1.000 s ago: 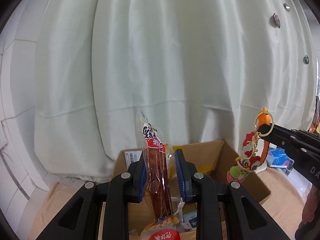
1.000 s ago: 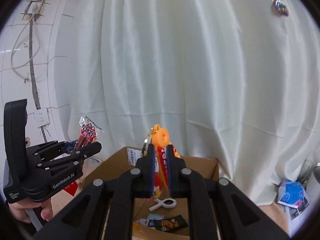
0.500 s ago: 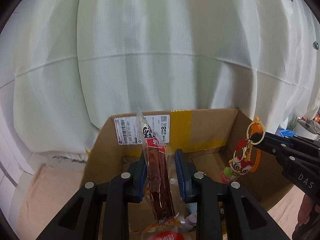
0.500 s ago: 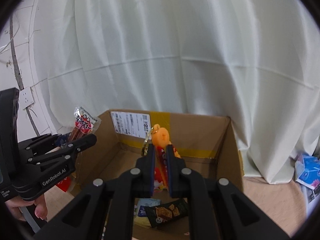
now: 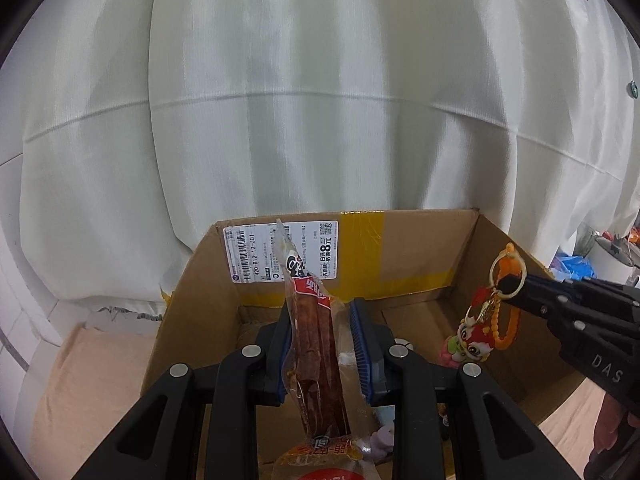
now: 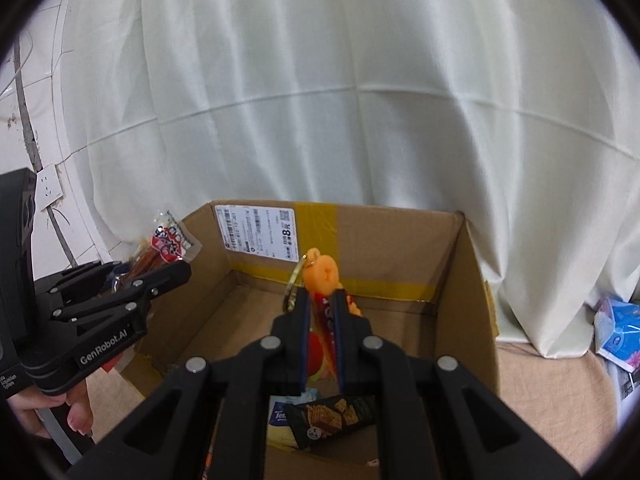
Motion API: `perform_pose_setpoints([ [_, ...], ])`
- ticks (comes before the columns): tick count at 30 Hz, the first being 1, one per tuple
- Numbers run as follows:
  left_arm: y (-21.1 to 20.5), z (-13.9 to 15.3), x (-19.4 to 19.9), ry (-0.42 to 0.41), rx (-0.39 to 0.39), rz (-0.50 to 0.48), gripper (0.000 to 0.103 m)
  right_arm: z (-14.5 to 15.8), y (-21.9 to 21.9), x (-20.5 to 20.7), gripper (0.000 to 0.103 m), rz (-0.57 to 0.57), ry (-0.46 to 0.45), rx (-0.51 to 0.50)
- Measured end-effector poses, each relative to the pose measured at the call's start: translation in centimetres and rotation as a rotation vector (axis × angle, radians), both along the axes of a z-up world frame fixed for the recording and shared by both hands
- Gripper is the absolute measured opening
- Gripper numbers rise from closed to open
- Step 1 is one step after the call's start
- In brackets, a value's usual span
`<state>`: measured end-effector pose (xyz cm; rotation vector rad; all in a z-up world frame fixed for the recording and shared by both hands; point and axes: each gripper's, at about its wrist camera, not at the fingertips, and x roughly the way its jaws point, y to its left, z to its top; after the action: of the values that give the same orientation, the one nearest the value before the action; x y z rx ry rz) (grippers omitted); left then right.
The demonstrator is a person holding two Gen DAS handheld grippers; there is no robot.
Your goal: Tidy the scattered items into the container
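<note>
An open cardboard box stands against a white curtain. My left gripper is shut on a clear sausage snack packet, held upright over the box's near left part; the packet also shows in the right wrist view. My right gripper is shut on an orange keychain with a gold ring. Its lion charm dangles inside the box at the right, above the floor.
Inside the box lie a dark cracker packet, a blue packet and a white clip. A blue tissue pack lies on the beige cloth right of the box. A tiled wall with a socket is at left.
Both grippers have moved forward and down over the box, carrying their items. The box now fills more of both views, and the keychain charm hangs lower inside it.
</note>
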<state>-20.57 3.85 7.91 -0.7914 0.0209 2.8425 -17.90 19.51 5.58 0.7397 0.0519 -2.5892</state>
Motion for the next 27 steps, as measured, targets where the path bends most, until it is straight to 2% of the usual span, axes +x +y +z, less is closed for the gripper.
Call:
perform_pose_setpoints([
  [3, -0.2, 0.3, 0.1, 0.011, 0.006, 0.020, 0.028, -0.2, -0.2, -0.1, 0.017, 0.010, -0.012, 0.021],
  [5, -0.1, 0.3, -0.1, 0.000, -0.011, 0.019, 0.030, -0.4, -0.5, 0.0, 0.027, 0.018, -0.018, 0.039],
  [6, 0.0, 0.3, -0.2, 0.002, -0.016, 0.028, 0.031, -0.4, -0.6, 0.2, 0.042, 0.018, -0.011, 0.044],
  [7, -0.1, 0.3, -0.1, 0.006, -0.019, 0.040, 0.033, -0.2, -0.5, 0.4, 0.062, 0.007, 0.007, 0.041],
  [8, -0.2, 0.4, 0.0, 0.014, -0.016, 0.049, 0.039, 0.1, -0.2, 0.8, 0.072, -0.010, 0.030, 0.029],
  [9, -0.3, 0.5, 0.1, 0.019, -0.010, 0.061, 0.046, 0.3, 0.1, 1.0, 0.090, -0.021, 0.042, 0.017],
  [10, -0.5, 0.5, 0.1, 0.019, -0.005, 0.067, 0.066, 0.6, 0.4, 1.2, 0.100, -0.029, 0.051, 0.006],
  [11, -0.7, 0.6, 0.2, 0.020, 0.005, 0.072, 0.090, 0.9, 0.7, 1.6, 0.103, -0.037, 0.069, -0.010],
  [13, -1.1, 0.9, 0.5, 0.033, 0.032, 0.063, 0.103, 1.4, 1.2, 2.1, 0.103, -0.050, 0.097, -0.022],
  [27, -1.2, 3.0, 4.1, 0.065, 0.017, 0.072, 0.103, 2.7, 2.0, 5.2, 0.103, -0.090, 0.141, 0.010],
])
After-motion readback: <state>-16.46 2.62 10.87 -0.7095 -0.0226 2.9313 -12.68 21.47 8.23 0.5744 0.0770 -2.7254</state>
